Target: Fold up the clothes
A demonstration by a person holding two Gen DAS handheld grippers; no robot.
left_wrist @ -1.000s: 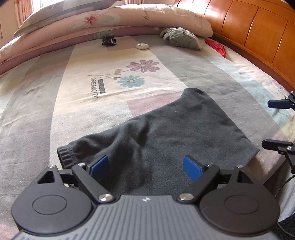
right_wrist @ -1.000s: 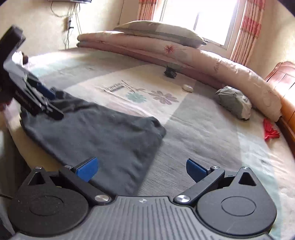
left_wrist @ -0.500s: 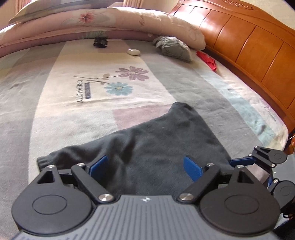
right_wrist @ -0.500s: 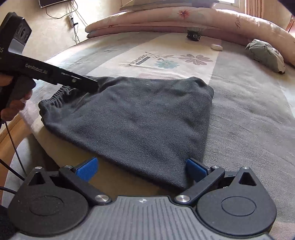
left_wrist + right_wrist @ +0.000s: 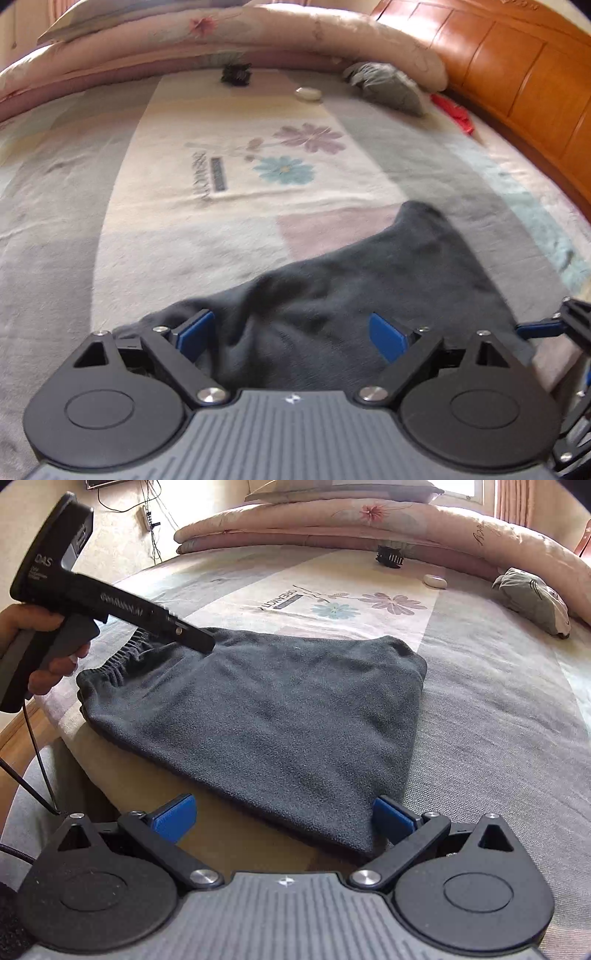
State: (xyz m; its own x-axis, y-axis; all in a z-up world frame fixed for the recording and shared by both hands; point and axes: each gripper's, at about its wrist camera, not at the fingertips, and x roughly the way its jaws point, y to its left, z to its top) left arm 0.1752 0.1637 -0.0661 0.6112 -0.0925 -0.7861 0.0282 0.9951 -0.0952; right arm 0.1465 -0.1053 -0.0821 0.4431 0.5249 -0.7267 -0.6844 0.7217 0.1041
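Dark grey garment [image 5: 258, 716], flat at the bed's [image 5: 480, 709] near edge: both grippers, left gripper [image 5: 288, 328] and right gripper [image 5: 284, 812], have come down to its near corners, jaws wide and empty, so grasping for a fold looks imminent.

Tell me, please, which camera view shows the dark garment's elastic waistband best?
The right wrist view: the gathered waistband lies in full view at the dark garment's left end. In the left wrist view it is mostly hidden behind the tongs' housing, with only a blurred sliver visible.
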